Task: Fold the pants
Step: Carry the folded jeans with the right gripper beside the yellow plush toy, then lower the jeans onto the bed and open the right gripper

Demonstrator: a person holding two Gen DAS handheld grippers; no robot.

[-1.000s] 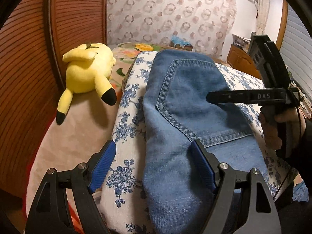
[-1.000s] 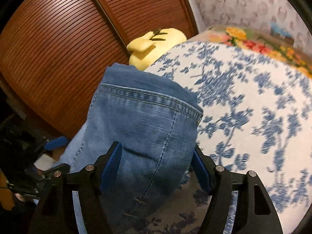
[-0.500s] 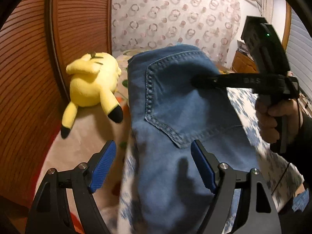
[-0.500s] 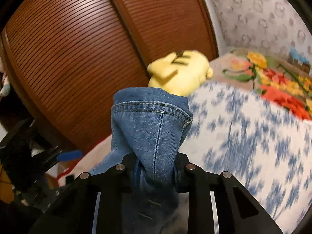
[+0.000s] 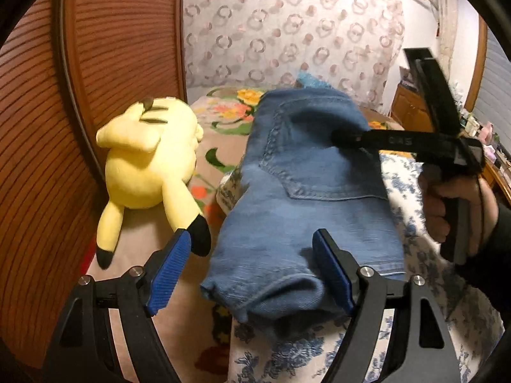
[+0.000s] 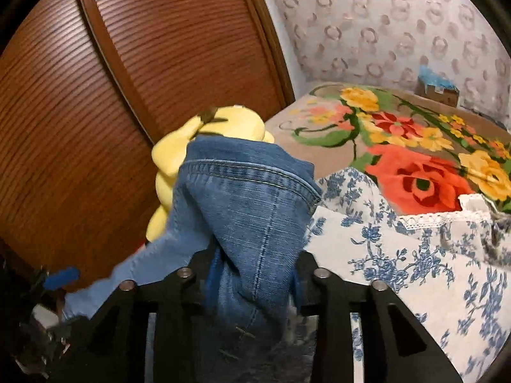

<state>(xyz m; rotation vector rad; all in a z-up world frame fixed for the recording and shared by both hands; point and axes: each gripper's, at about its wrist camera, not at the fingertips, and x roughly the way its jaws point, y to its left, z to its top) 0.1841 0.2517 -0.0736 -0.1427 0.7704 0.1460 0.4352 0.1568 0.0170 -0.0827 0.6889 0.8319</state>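
The blue jeans (image 5: 303, 191) lie folded on a blue-flowered white cloth (image 5: 415, 191), back pocket up. My left gripper (image 5: 250, 274) is open around the near folded end; its left pad is clear of the denim. In the same view my right gripper (image 5: 338, 135) reaches in from the right, held by a hand (image 5: 456, 204), with its tip at the pocket. In the right wrist view the right gripper (image 6: 252, 271) has a bunched hem of the jeans (image 6: 249, 198) filling the gap between its jaws, which are opening.
A yellow plush toy (image 5: 150, 159) lies left of the jeans against a slatted wooden door (image 5: 111, 48). A flowered blanket (image 6: 399, 146) covers the bed beyond, with a small box (image 6: 437, 89) at the wall. A wooden dresser (image 5: 408, 108) stands at far right.
The right gripper closed on the denim, bunching it, and carried it toward the plush toy. Both views slid that way. The left gripper stayed open.
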